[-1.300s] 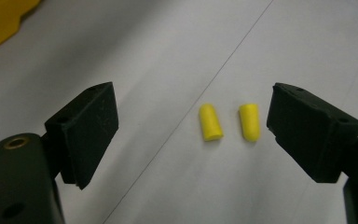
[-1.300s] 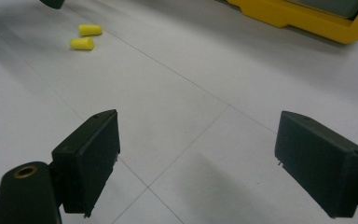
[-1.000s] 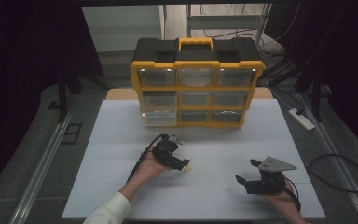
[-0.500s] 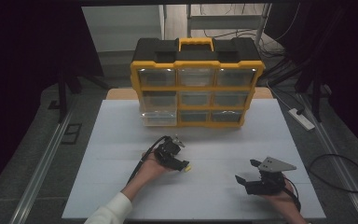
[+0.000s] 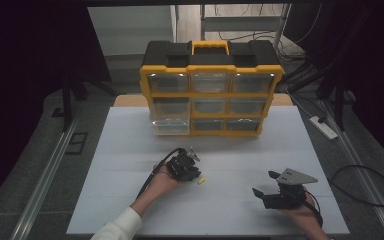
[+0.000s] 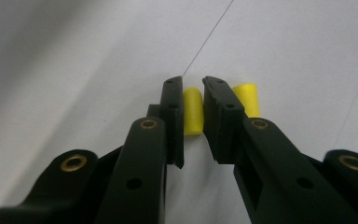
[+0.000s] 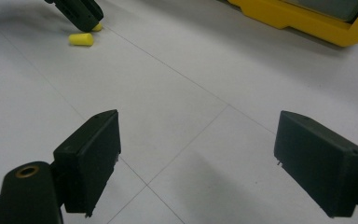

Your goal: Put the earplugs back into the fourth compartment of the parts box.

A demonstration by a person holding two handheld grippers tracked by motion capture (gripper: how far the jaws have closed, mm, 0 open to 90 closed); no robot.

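While the right claw (image 5: 266,184) is held wide open and empty, a small yellow foam earplug (image 6: 193,111) has just been pinched by the closing left claw (image 6: 192,91) on the white tabletop (image 5: 130,210); lifting remains, and a second yellow earplug (image 6: 247,99) lies untouched beside it.

A white table top (image 5: 130,165), crossed by thin seam lines, carries everything. At its far edge stands a yellow and black drawer organizer (image 5: 211,90); its bottom-left clear drawer (image 5: 170,127) is pulled out towards the near side. Well in front of the organizer, near the table's middle, lie two small yellow earplugs: one earplug (image 6: 193,111) and, just beside it, the second earplug (image 6: 247,99).
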